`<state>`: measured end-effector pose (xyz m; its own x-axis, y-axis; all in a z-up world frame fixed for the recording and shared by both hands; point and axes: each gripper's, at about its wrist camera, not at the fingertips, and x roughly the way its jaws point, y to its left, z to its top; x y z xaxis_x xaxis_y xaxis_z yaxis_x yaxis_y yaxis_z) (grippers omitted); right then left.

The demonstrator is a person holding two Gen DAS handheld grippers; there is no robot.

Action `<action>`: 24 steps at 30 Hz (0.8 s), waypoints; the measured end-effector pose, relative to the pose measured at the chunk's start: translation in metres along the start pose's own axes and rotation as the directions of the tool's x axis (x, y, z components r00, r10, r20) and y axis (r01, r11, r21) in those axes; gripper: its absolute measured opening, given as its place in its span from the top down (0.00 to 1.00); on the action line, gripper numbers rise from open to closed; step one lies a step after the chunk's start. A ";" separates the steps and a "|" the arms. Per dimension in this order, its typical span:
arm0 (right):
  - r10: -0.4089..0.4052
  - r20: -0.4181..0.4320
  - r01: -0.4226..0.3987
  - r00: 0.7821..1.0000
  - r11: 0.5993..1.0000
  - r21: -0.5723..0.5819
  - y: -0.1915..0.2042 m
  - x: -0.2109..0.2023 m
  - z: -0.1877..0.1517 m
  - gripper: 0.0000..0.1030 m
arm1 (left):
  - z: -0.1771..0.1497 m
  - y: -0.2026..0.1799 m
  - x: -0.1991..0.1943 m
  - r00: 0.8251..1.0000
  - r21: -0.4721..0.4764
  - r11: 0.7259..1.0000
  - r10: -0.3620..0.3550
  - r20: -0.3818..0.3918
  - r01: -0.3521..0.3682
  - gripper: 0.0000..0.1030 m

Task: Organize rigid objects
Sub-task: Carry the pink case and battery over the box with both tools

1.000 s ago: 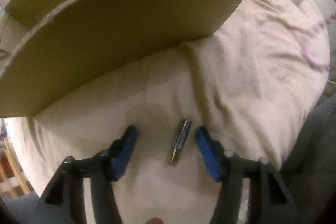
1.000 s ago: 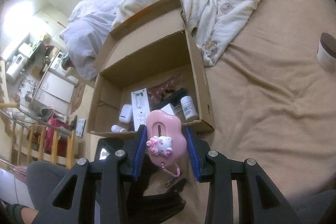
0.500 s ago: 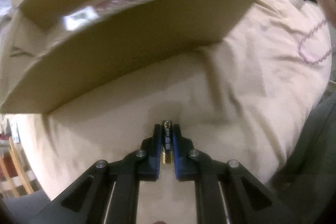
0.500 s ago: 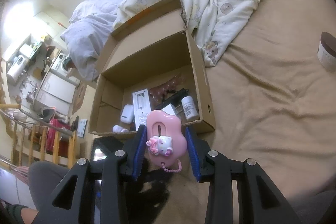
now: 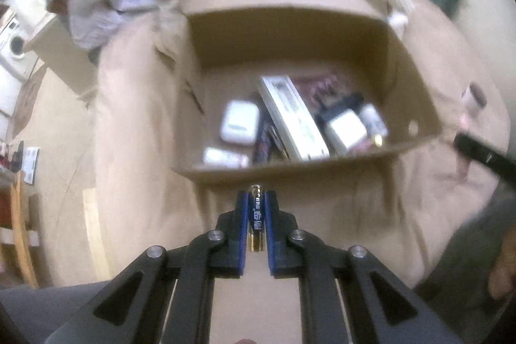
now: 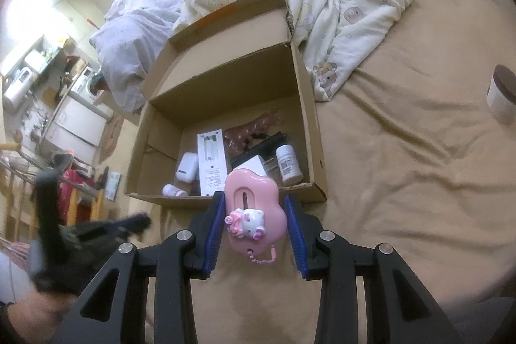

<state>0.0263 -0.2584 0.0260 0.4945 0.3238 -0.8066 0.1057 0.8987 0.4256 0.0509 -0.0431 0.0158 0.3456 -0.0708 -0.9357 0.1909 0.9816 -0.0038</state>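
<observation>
**Battery held tight, just short of the box**

Battery (image 5: 256, 216) sits pinched between the closed pads of the left gripper (image 5: 256, 208), just near of the cardboard box (image 5: 322, 165) on the tan bed sheet (image 6: 403, 150). It looks small, hard and smooth, so it could slip; holding it by its long sides seems best. Its blue label has white writing, too blurry to read. The right gripper (image 6: 254, 215) squeezes a pink cat toy (image 6: 253, 208) by its sides. That toy looks light, stiff plastic. A white bottle (image 6: 288, 165) lies inside the box, on the right.
</observation>
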 end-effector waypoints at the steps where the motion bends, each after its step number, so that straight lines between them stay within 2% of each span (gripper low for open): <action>1: -0.009 -0.001 0.009 1.000 1.000 -0.011 0.002 0.001 0.001 0.62 | 0.005 0.002 -0.003 1.000 -0.017 1.000 -0.009 0.010 0.009 0.91; 6: -0.054 -0.003 0.054 0.999 0.995 -0.085 0.015 0.007 0.006 0.62 | 0.036 0.010 0.006 0.999 -0.041 0.999 -0.014 0.030 0.015 0.91; 10: -0.081 0.015 0.082 0.997 0.989 -0.126 0.022 0.010 0.016 0.62 | 0.048 0.015 0.016 0.999 -0.071 0.997 -0.033 0.009 0.034 0.91; 24: -0.118 0.051 0.127 0.992 0.967 -0.223 0.044 0.043 0.055 0.62 | 0.082 -0.007 0.049 1.000 0.011 1.000 0.001 0.015 -0.001 0.91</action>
<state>0.1001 -0.2210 0.0331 0.5216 0.1999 -0.8294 -0.0278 0.9756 0.2177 0.1417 -0.0676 -0.0016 0.3598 -0.0722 -0.9302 0.2008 0.9796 0.0016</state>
